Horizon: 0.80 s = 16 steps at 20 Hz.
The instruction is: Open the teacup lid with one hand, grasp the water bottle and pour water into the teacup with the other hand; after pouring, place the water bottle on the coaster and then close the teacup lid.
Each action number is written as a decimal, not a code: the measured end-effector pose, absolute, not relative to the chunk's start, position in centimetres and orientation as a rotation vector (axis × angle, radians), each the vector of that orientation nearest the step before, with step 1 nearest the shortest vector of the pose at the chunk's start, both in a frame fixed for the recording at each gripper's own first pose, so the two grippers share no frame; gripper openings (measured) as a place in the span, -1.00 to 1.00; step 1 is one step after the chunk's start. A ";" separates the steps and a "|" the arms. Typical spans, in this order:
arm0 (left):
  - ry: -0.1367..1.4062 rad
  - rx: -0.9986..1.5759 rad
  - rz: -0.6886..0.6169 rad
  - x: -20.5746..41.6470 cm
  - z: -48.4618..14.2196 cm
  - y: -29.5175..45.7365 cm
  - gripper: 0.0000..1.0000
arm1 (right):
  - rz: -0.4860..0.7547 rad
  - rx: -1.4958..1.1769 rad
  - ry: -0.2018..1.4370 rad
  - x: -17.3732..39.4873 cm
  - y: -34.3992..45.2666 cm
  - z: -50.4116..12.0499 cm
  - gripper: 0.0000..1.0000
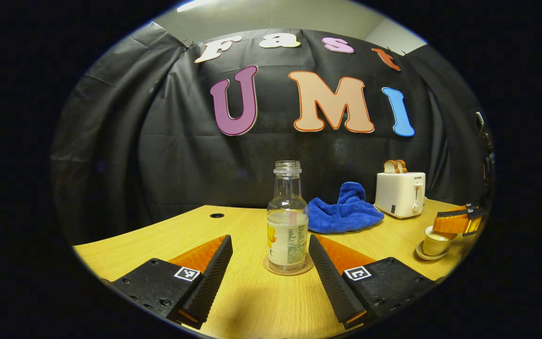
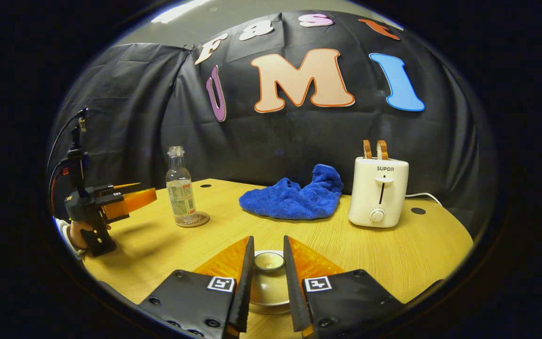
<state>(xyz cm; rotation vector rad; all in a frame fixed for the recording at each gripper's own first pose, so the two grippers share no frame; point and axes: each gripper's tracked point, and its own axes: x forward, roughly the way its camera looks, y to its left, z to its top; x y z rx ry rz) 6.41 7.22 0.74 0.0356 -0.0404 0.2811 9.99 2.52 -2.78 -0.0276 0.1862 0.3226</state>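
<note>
While my right gripper (image 2: 267, 275) sits low over the teacup (image 2: 268, 282), its two ribbed black fingers (image 2: 244, 282) pinch in on the lid knob (image 2: 269, 260), and honestly most of the cup is hidden behind them, so I can't say for sure the pads are pressing on the knob or just flanking it. From my left gripper view the cup (image 1: 435, 242) is a small cream thing on a saucer (image 1: 431, 256) at the far right edge, with the right gripper's orange and black fingers (image 1: 457, 220) on top of it, squashed by the lens.

My left gripper (image 1: 271, 263) is spread wide and holding nothing, its fingers standing on either side of the water bottle (image 1: 287, 221) without touching it. That bottle is clear, capless, roughly half full, wearing a pale label too small to make out, and stands upright on a round brownish coaster (image 1: 289, 268) on the light wood-grain table (image 1: 247, 301).

Behind it lies a crumpled, fluffy blue towel (image 1: 344, 212), then a glossy cream toaster (image 1: 400, 193) with two bread slices (image 1: 395, 166) poking up. A hand (image 2: 75, 233) gripping the left gripper (image 2: 130, 195) is half cut off at the edge of the right gripper view.
</note>
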 end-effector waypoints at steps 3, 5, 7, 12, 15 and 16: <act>-0.040 0.036 0.281 6.4 0.8 7.2 0.89 | 0.315 -0.027 0.173 9.6 2.3 -2.5 -0.02; -0.041 0.036 0.281 6.5 0.8 7.2 0.90 | 0.312 -0.017 0.142 9.4 2.2 -2.0 0.42; -0.040 0.036 0.281 6.5 0.8 7.2 0.89 | 0.298 0.000 0.074 8.8 1.7 -0.8 0.55; -0.041 0.035 0.281 6.5 0.7 7.2 0.89 | 0.220 0.006 0.010 7.7 0.2 -0.1 0.58; -0.041 0.036 0.281 6.5 0.7 7.2 0.89 | 0.140 0.005 0.006 6.7 -1.6 0.2 0.63; -0.041 0.035 0.281 6.4 0.7 7.2 0.89 | 0.098 0.004 0.004 6.3 -2.6 0.3 0.69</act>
